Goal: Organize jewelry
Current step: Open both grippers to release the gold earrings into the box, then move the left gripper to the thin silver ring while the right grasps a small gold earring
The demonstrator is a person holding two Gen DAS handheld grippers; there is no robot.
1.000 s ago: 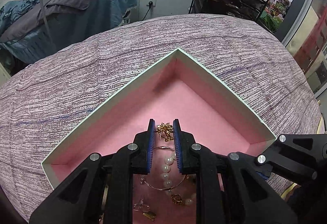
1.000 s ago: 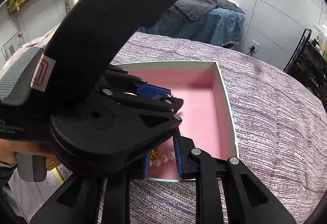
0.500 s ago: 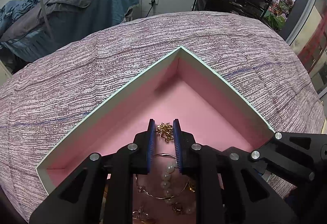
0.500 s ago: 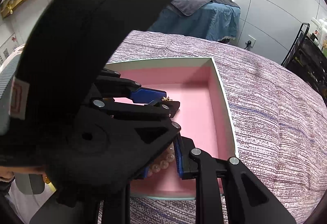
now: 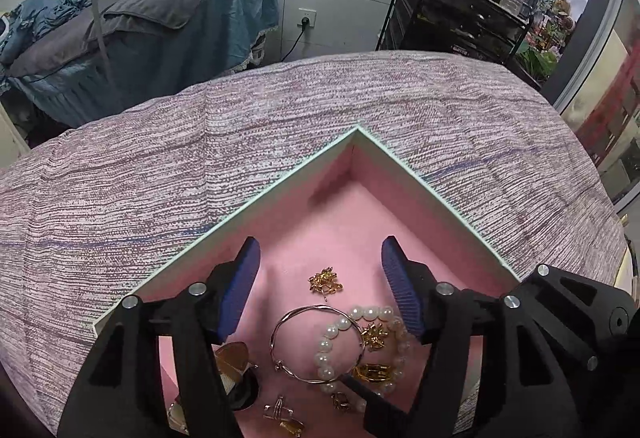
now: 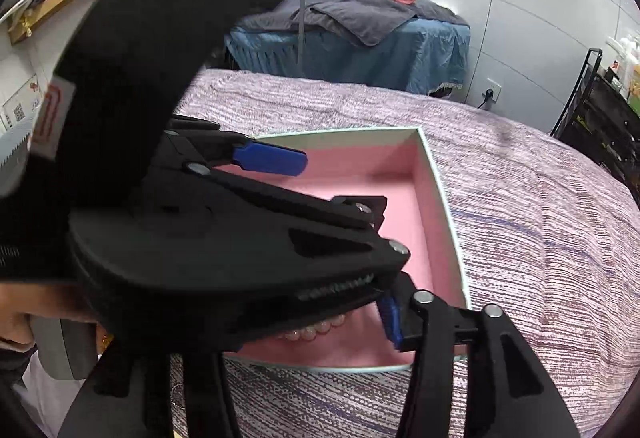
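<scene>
Left gripper (image 5: pixel 318 280) above a pink-lined box (image 5: pixel 280 184) on a striped purple cloth (image 5: pixel 160 158), fingers spread wide and holding nothing. Gold earring (image 5: pixel 325 281) lies loose on the box floor between them; silver bangle (image 5: pixel 288 334) and pearl bracelet (image 5: pixel 326 352) lie nearer the camera. Right gripper (image 6: pixel 344 322) is largely masked by the left one; its finger state cannot be told
</scene>
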